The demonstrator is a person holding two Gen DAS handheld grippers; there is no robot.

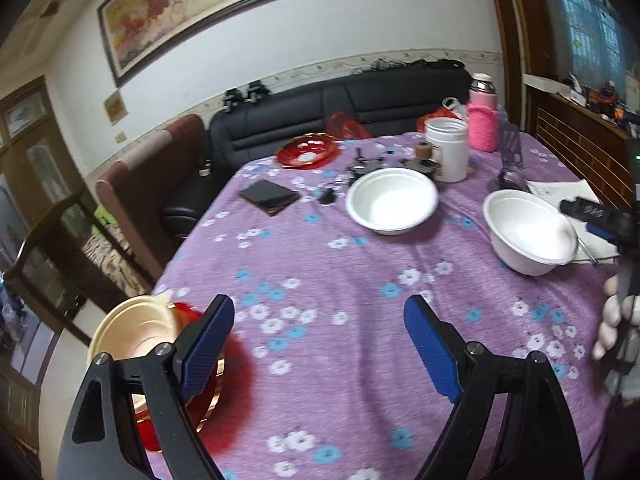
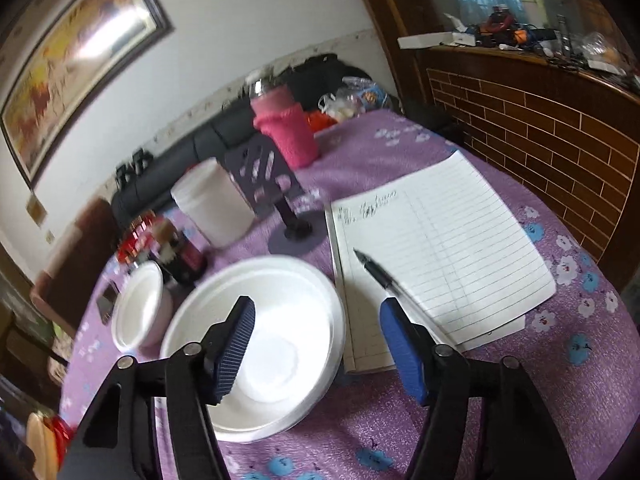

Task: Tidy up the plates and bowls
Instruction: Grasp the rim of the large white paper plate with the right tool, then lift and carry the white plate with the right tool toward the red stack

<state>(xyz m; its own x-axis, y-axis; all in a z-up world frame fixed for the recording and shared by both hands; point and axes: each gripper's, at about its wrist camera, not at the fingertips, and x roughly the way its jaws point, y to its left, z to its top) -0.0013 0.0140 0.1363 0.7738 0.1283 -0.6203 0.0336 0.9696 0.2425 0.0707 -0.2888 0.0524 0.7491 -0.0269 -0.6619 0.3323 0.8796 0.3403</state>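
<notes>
Bowls (image 2: 256, 344), round white foam; jaws apart.

My right tool (image 2: 316, 344) stands open above the surface (image 2: 460, 432), nothing between its blue pads. Its left pad (image 2: 236, 348) overlaps a large white bowl (image 2: 280, 320). A second white bowl (image 2: 138, 308) sits just beside it, left. A pen (image 2: 384, 278) lies on the lined notebook (image 2: 448, 240). Behind: white tub (image 2: 214, 204), pink-sleeved bottle (image 2: 286, 124).
</notes>
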